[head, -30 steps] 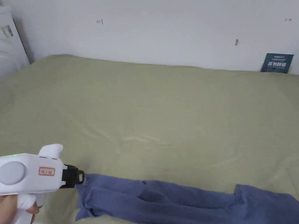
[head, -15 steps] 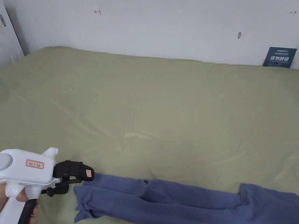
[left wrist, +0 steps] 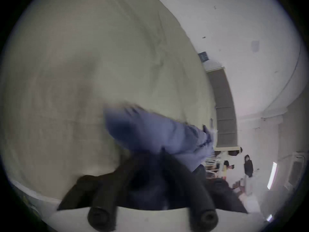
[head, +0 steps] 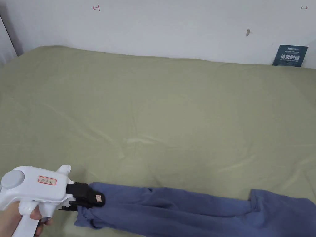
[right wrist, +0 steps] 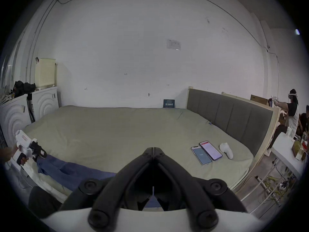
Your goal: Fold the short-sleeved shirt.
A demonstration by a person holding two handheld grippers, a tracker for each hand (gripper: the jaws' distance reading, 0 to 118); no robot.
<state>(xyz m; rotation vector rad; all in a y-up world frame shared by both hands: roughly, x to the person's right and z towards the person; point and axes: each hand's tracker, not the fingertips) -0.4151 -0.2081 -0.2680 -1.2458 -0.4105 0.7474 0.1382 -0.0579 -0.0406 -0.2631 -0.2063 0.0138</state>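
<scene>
A blue short-sleeved shirt (head: 191, 209) lies bunched in a long strip along the near edge of the green bed (head: 160, 108). My left gripper (head: 98, 199) is at the shirt's left end, and its black jaws are closed on the cloth edge. The blurred left gripper view shows the shirt (left wrist: 150, 131) running away from the closed jaws. The right gripper view looks over the bed from the near side, with my right gripper (right wrist: 153, 148) shut, its tips together and nothing between them. That view also has the shirt (right wrist: 70, 168) and the left gripper (right wrist: 40, 153) at the far left.
Two phones (right wrist: 206, 152) and a white controller (right wrist: 226, 150) lie on the bed's right part near a grey headboard (right wrist: 229, 111). A blue sign (head: 289, 55) leans on the back wall. White cabinets (right wrist: 13, 116) stand at the left. A person (right wrist: 292, 111) is beyond the headboard.
The left gripper moved right onto the shirt's left end, and its jaws, apart half a second ago, closed on the cloth. The head camera tilted a little.
</scene>
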